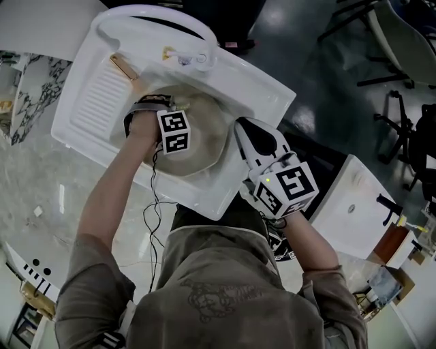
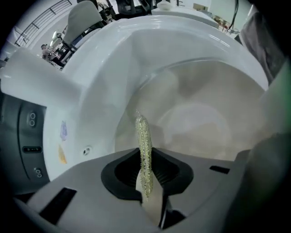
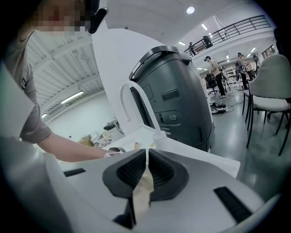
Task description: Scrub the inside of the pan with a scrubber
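**Scrub in progress: pan braced, scrubber down in the bowl**

- Pan (image 1: 204, 133): beige, sits in the basin of the white sink (image 1: 262, 88), below the faucet (image 1: 153, 20). Inside looks pale and smooth in the left gripper view, with no obvious residue to aim at.
- Scrubber (image 2: 143, 132): thin glittery pad seen edge-on, sticking out past the pads toward the pan floor. Can't tell if it is touching.
- Left claw (image 2: 145, 159): pinching the scrubber, low inside the pan on the drainboard (image 1: 95, 102) side.
- Right claw (image 3: 146, 166): nearly pressed together on a thin beige strip. Judging by the head view, that's the pan's rim on the person's side.

To do this step well, as a judgement:
- Rotate the left claw so the scrubber's flat face meets the metal, not its edge.
- Work overlapping circles from the centre out, then up the wall.
- Keep the right pinch firm so the pan doesn't spin or slide in the basin.
- Risk: the pad is held by a narrow strip, so hard pushing could fold it or pull it out.
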